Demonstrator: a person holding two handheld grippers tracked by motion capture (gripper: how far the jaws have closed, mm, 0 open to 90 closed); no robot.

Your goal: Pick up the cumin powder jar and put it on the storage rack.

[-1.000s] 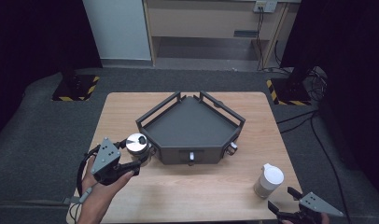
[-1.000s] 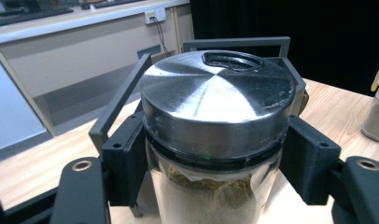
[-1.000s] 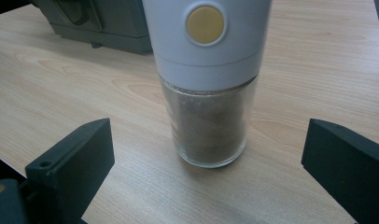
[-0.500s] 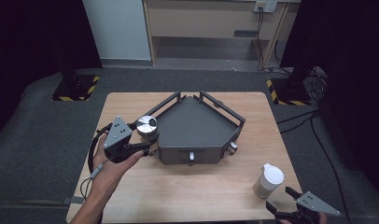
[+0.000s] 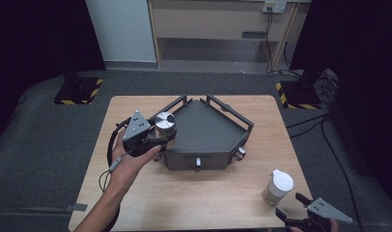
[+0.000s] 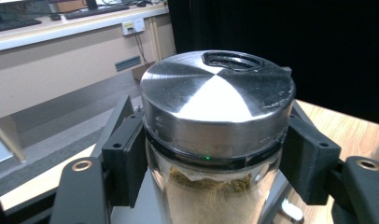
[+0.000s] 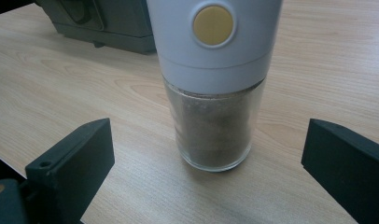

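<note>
My left gripper (image 5: 161, 139) is shut on a glass spice jar (image 5: 164, 123) with a shiny steel lid (image 6: 215, 100); brownish powder shows through the glass. Both pads (image 6: 129, 161) press just under the lid. I hold the jar above the left rim of the dark three-cornered tray (image 5: 208, 130). A white-topped grinder (image 5: 278, 187) with a yellow button (image 7: 213, 24) and dark contents stands on the table near the front right. My right gripper (image 5: 290, 208) stands open just in front of it, jaws wide on either side without touching.
The wooden table (image 5: 150, 193) has free room at the front left and behind the tray. The tray has raised rails and small knobs (image 5: 198, 162) on its front wall. Beyond the table lie grey floor and a cabinet (image 5: 218, 24).
My left gripper has carried the steel-lidded jar away from me and to the right, from the table's left side up to the tray's left rim. The right gripper and grinder have kept still.
</note>
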